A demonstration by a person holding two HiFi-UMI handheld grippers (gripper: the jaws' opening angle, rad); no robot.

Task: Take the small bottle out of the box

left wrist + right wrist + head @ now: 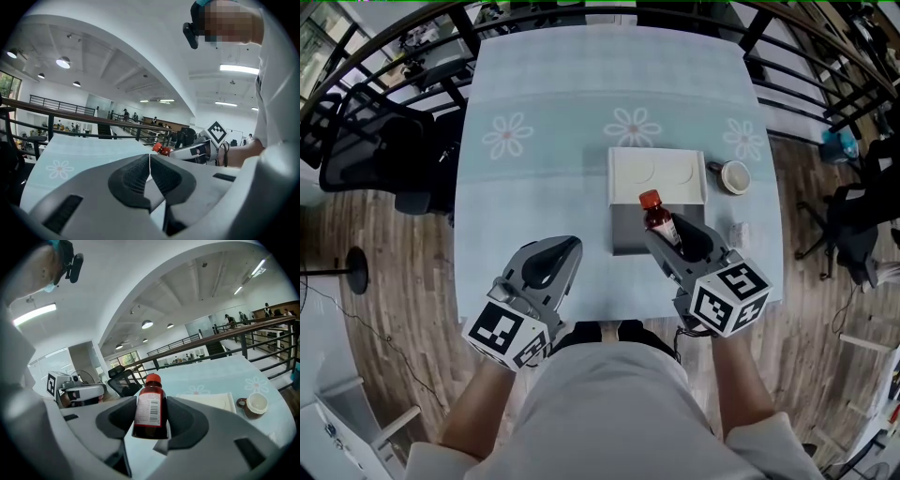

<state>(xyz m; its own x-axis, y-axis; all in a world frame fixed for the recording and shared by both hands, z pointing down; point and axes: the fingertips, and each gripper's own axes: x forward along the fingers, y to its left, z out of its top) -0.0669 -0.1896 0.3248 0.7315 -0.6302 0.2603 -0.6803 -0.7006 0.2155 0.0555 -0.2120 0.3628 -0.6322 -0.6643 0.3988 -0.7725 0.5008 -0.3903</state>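
Note:
A small brown bottle (660, 219) with a red cap and a white label is clamped between the jaws of my right gripper (672, 237). It is held up above the near edge of the open box (628, 230), whose white lid (657, 175) lies flat behind it. The right gripper view shows the bottle (150, 408) upright between the two pads, in my right gripper (151, 420). My left gripper (557, 258) hovers to the left of the box, its jaws closed together on nothing. In the left gripper view my left gripper (149, 172) shows its pads touching, and the bottle's red cap (159, 149) sits beyond.
The table (544, 187) has a pale blue cloth with flower prints. A small brown cup with a white lid (734, 175) stands right of the box. A small white packet (738, 232) lies near the table's right edge. Black chairs (380, 145) and a railing surround the table.

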